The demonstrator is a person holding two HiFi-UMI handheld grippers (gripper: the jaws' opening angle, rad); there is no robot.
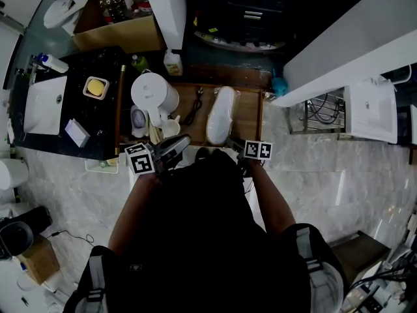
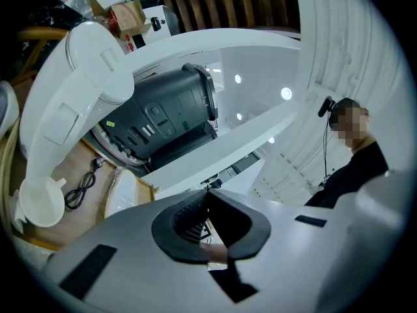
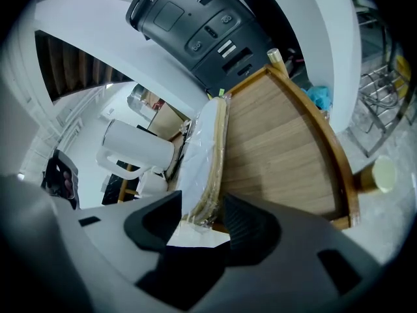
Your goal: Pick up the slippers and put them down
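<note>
A pair of pale slippers (image 1: pixel 220 113) wrapped in clear plastic lies lengthwise on a wooden tray table (image 1: pixel 251 113). My right gripper (image 1: pixel 232 145) is at their near end, pointing down. In the right gripper view the slippers (image 3: pixel 203 150) run away from the jaws over the wooden tray table (image 3: pixel 280 142). Their near tip sits in the gap of the right gripper (image 3: pixel 203 208), whose pads stand apart and do not press. My left gripper (image 1: pixel 184 142) hovers at the tray's near left corner. In its own view the left gripper (image 2: pixel 208 193) points level, shut, with nothing held.
A white kettle (image 1: pixel 154 94) with a small white cup (image 1: pixel 171 128) and a black power cord (image 1: pixel 194 108) fill the tray's left part. A dark appliance (image 3: pixel 202 25) stands behind the tray. A black counter with a sink (image 1: pixel 45 104) is left, a wire rack (image 1: pixel 319 113) right.
</note>
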